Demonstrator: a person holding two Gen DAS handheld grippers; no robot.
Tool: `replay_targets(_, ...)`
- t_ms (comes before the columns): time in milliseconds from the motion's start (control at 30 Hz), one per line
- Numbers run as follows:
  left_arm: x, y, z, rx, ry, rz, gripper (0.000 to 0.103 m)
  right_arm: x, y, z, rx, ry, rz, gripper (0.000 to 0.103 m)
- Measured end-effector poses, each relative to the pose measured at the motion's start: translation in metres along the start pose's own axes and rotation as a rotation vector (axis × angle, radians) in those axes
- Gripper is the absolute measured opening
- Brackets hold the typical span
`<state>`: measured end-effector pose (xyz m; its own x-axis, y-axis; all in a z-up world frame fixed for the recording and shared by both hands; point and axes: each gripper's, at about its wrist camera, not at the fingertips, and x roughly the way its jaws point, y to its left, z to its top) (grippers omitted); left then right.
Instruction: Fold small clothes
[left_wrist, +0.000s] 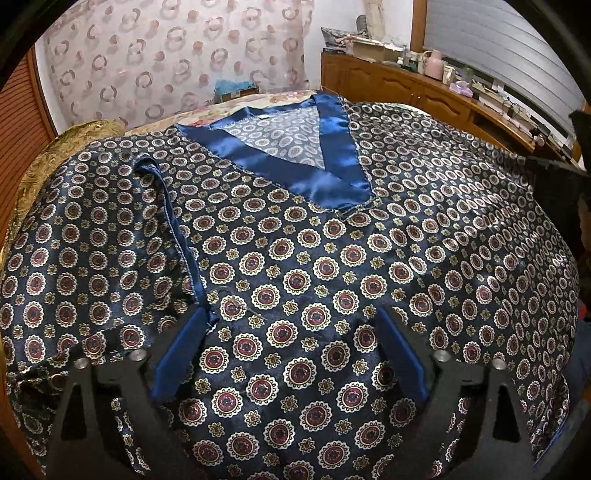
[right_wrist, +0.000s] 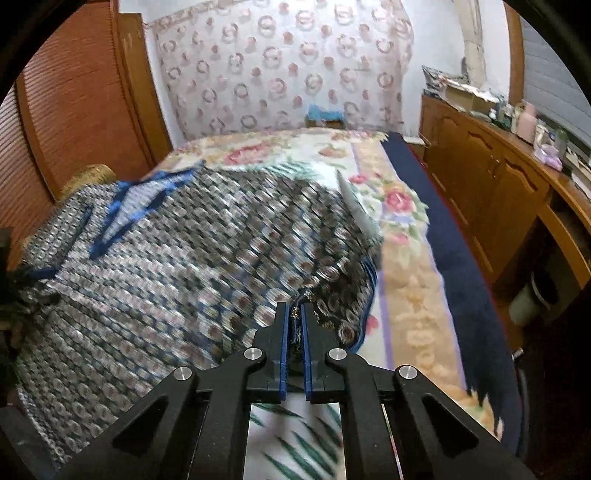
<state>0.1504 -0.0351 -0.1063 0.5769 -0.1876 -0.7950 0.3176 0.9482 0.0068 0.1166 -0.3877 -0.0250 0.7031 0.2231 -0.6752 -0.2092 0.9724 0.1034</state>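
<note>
A dark blue satin top (left_wrist: 332, 236) with round medallion print and a plain blue V-neck band (left_wrist: 332, 162) lies spread on the bed. Its left sleeve is folded in over the body, blue hem (left_wrist: 177, 221) showing. My left gripper (left_wrist: 291, 317) is open just above the front of the top, jaws wide apart, empty. In the right wrist view the top (right_wrist: 177, 258) is blurred by motion. My right gripper (right_wrist: 294, 308) is shut on the top's right edge, fabric pinched between the blue pads (right_wrist: 282, 332) and lifted off the bed.
The bed carries a floral blanket (right_wrist: 406, 280) with a dark blue border (right_wrist: 465, 280). A wooden cabinet (right_wrist: 498, 192) with clutter on top runs along the right. A gold cushion (left_wrist: 74, 147) sits at the left by a wooden louvred door (right_wrist: 66, 110). A patterned curtain (left_wrist: 177, 59) hangs behind.
</note>
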Motion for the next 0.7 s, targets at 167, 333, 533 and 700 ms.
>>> replay_targets(167,0.005,-0.002,0.002,0.008,0.011,-0.001,0.103,-0.004,0.036,0.007,-0.065,-0.033,0.061,0.006)
replay_targets(333,0.005,-0.002,0.001,0.008,0.011,-0.002,0.103,0.007,0.069,-0.001,-0.129,-0.004,0.123,0.006)
replay_targets(533,0.004,-0.002,0.001,0.007,0.012,-0.001,0.103,0.030,0.073,-0.014,-0.142,0.069,0.132,0.006)
replay_targets(700,0.004,-0.002,0.001,0.007,0.012,0.000,0.103,0.041,0.068,-0.013,-0.129,0.091,0.115,0.006)
